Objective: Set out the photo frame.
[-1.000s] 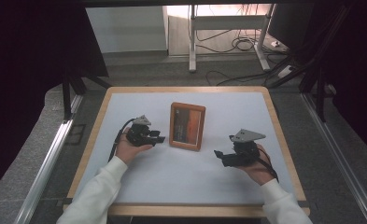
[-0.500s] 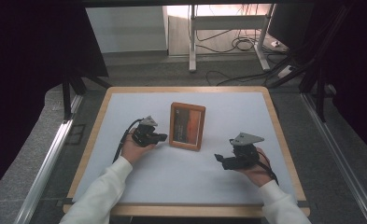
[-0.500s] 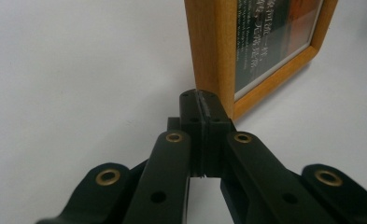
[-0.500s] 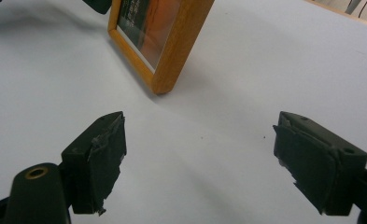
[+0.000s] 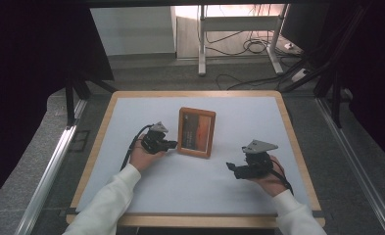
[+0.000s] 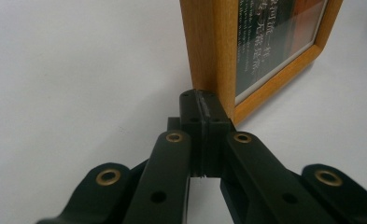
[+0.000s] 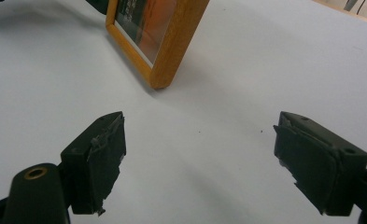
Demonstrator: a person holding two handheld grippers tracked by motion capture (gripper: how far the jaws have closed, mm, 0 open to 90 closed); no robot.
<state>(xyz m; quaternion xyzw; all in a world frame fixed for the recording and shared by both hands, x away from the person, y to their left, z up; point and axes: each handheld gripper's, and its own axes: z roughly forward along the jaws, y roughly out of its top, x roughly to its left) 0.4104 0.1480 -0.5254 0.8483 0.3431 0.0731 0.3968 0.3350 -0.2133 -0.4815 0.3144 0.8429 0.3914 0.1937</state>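
While the left hand-held gripper (image 5: 172, 144) sits closed beside the picture frame (image 5: 196, 132), the right hand-held gripper (image 7: 200, 163) gapes over the white table (image 5: 258, 117).

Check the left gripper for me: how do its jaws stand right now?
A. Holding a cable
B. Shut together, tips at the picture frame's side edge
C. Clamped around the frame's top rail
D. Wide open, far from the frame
B: in the left gripper view the left gripper has its jaws pressed together with no gap, tips at the wooden side edge of the picture frame.
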